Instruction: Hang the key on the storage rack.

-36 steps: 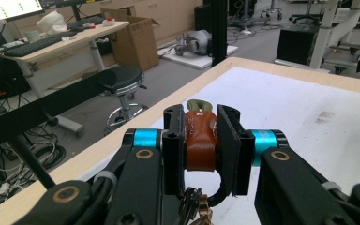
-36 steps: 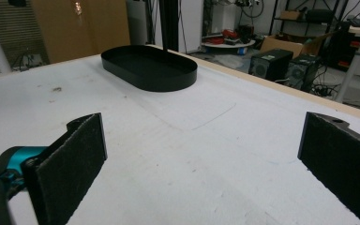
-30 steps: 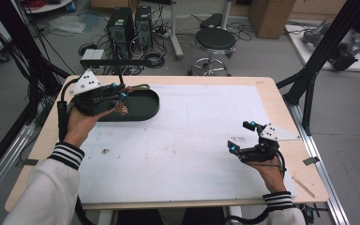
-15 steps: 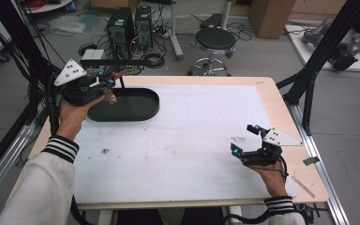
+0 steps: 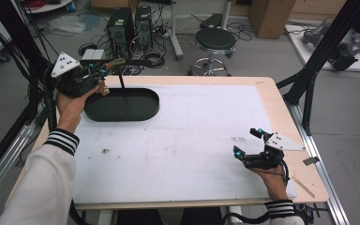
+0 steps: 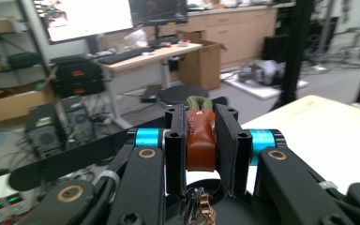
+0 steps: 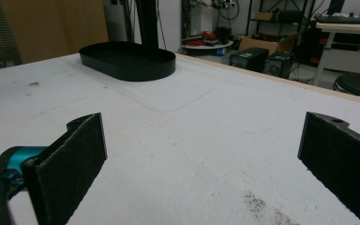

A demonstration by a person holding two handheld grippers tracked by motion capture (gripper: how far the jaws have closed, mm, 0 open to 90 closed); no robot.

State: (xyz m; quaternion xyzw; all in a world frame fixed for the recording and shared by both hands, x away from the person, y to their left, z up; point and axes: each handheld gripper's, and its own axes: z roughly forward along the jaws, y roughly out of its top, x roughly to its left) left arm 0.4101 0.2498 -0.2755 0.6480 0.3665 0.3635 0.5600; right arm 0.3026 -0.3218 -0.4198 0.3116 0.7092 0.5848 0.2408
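Left gripper (image 6: 200, 154) holding a brown strap (image 6: 200, 140) up at ten o'clock, above the black tray (image 5: 122, 104).
The strap is glossy reddish-brown leather with an olive woven end, and the jaws are pinching it. The right gripper (image 5: 249, 143) is resting at four o'clock, jaws spread wide around nothing.

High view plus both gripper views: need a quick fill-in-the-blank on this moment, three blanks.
1. The left gripper is shut on a small reddish-brown leather piece with an olive ____ end.
2. The oval black tray sits on the table's ____ mat.
3. The right gripper has its jaws ____.

Missing words: green; white; open
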